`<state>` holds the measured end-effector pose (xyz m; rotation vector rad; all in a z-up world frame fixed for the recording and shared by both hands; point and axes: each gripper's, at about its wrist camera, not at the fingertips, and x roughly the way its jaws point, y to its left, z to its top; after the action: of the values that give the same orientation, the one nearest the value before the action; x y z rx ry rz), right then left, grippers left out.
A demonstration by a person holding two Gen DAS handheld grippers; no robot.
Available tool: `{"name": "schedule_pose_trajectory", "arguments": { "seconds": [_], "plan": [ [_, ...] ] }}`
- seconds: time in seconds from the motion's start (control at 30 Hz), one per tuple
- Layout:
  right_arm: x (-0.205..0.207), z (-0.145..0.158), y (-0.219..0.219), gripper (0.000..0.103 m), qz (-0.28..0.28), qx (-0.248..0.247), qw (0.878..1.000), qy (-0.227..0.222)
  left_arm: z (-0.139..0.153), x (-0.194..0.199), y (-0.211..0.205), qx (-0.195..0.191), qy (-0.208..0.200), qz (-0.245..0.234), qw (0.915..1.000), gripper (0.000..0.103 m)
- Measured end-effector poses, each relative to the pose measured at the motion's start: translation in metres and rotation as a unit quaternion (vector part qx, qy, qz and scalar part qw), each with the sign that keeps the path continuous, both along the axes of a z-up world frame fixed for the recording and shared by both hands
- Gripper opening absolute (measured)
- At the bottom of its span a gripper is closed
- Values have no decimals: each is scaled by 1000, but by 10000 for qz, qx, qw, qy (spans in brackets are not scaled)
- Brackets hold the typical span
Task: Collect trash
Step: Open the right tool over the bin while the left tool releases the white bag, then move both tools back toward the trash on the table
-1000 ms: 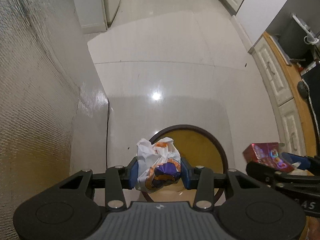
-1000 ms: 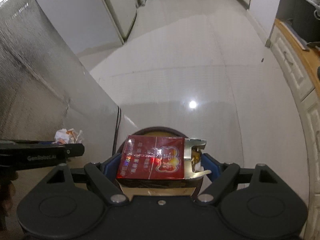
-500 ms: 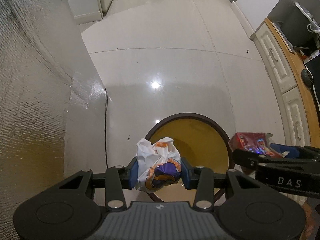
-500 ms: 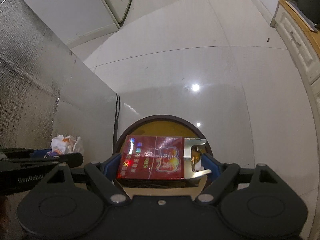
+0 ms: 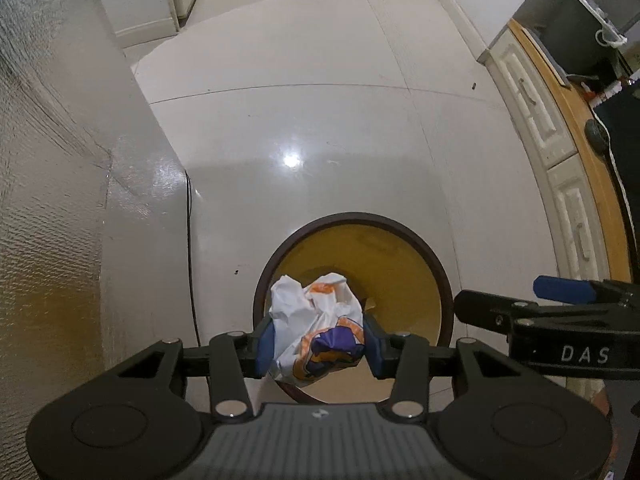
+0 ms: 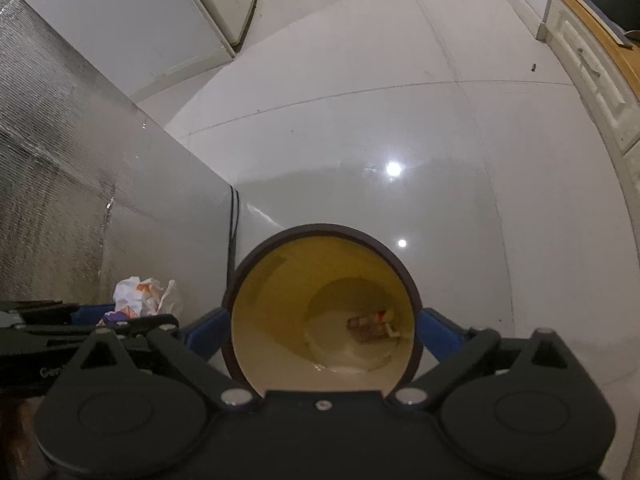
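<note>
A round bin with a brown rim [image 5: 360, 216] and a yellow inside stands on the white floor. My left gripper [image 5: 320, 344] hangs over the bin's left rim. A crumpled white wrapper [image 5: 316, 320] with orange and purple print sits between its blue pads, touching both, while the jaws are opening. My right gripper [image 6: 320, 332] is directly above the bin [image 6: 320, 227], its jaws opening wide with nothing between them. A red box [image 6: 370, 326] lies at the bottom of the bin. Each wrist view shows the other gripper at its edge: the right gripper [image 5: 504, 298], and the left gripper [image 6: 120, 312] with the wrapper [image 6: 140, 296].
A silver textured panel [image 5: 48, 160] rises close on the left, and a black cable [image 5: 188, 208] runs down its edge beside the bin. White cabinets under a wooden top [image 5: 560, 120] line the right. A white appliance [image 6: 200, 20] stands at the back. Glossy floor lies beyond the bin.
The red box has left my right gripper and dropped into the bin as its jaws spread wide. Both grippers have come lower over the bin. The left pads stand slightly wider.
</note>
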<state>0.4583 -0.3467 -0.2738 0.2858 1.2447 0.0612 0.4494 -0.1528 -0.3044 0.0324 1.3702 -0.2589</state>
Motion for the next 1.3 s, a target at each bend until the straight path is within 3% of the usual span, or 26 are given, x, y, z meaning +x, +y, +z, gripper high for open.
{"name": "schedule_pose_trajectory", "arguments": {
  "seconds": [0.2,0.6,0.93,1.3],
  "plan": [
    [-3,-1,-1,101,5,-139,9999,38,-2,0,3,159,-27,96,9998,78],
    [-8,-1,-6,103,119,-493,9987,65,8,-1,11,369,-32,222,9991,102],
    [-19,22,-9,103,38,-519,9985,-155,27,-8,19,405,-124,228,9988,103],
    [-49,67,-14,103,43,-541,9967,-612,77,-27,17,283,-576,71,9979,103]
  ]
}}
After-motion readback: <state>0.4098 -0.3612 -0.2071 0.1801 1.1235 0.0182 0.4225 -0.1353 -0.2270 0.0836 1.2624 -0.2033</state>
